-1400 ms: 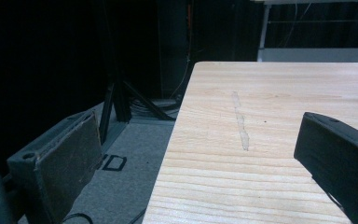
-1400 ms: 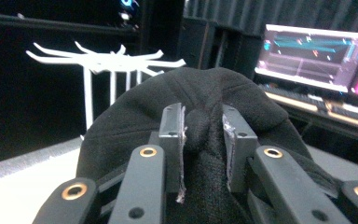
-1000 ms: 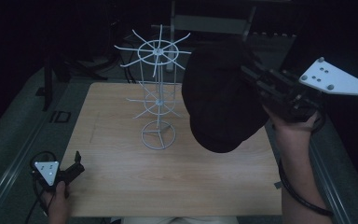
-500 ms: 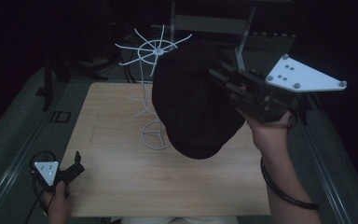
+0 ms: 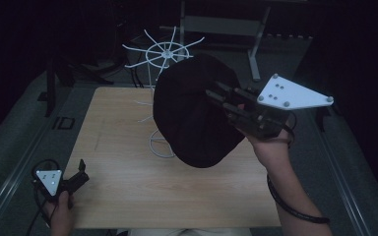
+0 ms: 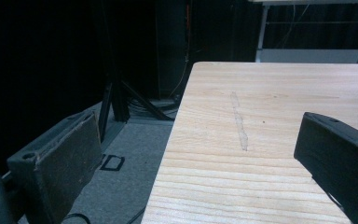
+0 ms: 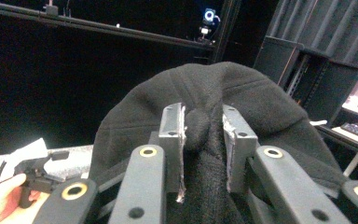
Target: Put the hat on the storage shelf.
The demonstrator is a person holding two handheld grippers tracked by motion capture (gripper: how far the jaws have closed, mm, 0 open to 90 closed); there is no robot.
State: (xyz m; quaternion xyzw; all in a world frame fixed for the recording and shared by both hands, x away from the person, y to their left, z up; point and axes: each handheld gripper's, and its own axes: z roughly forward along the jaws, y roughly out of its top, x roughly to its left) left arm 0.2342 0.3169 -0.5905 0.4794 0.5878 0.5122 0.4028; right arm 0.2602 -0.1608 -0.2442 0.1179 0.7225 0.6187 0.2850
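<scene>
1. The table (image 5: 128,196) is pale, wood-grained board; a faint grey streak (image 6: 239,123) runs along the grain near its far left corner.
2. Grey carpet and dark stands surround it; the room behind is nearly black, so what stands there is hard to make out.
3. The black hat (image 5: 197,115) hangs in the air above the table's far middle, in front of the white wire rack (image 5: 163,54).
4. The right gripper (image 7: 204,126) has its jaws pinched on a fold of the hat.
5. The left gripper (image 6: 200,154) rests at the near left corner, jaws wide apart with nothing between them.
</scene>
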